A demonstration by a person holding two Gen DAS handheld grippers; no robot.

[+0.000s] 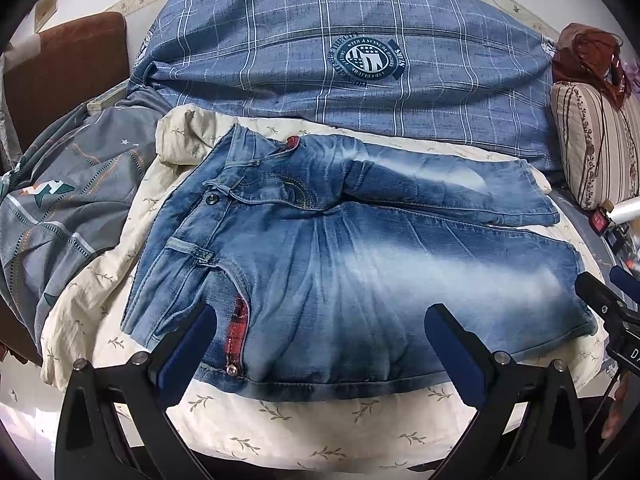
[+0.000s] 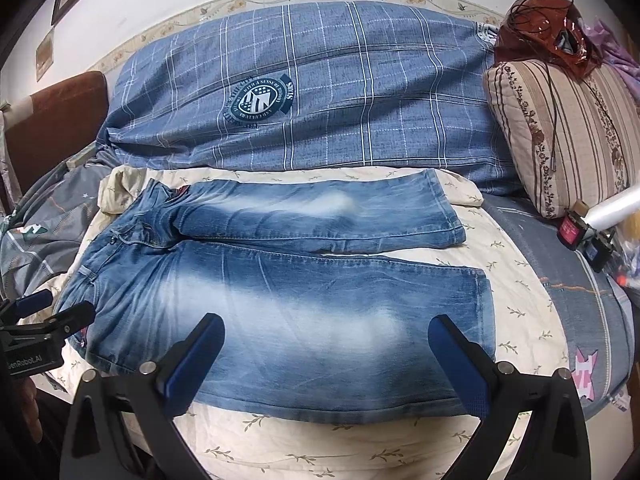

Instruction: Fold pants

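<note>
Faded blue jeans (image 1: 340, 248) lie flat on a cream leaf-print sheet (image 1: 312, 420), waistband to the left, two legs reaching right; they also show in the right wrist view (image 2: 280, 300). My left gripper (image 1: 320, 320) is open and empty, hovering over the near hip and thigh by the near seam. My right gripper (image 2: 326, 332) is open and empty, over the near leg toward its hem. The right gripper shows at the right edge of the left wrist view (image 1: 612, 300), the left gripper at the left edge of the right wrist view (image 2: 48, 312).
A blue plaid duvet (image 1: 352, 60) lies behind the jeans. A grey patterned blanket (image 1: 72, 200) is bunched at the left. A striped cushion (image 2: 560, 132) with a brown bag (image 2: 548, 28) and cable stands at the right, small items (image 2: 592, 236) beside it.
</note>
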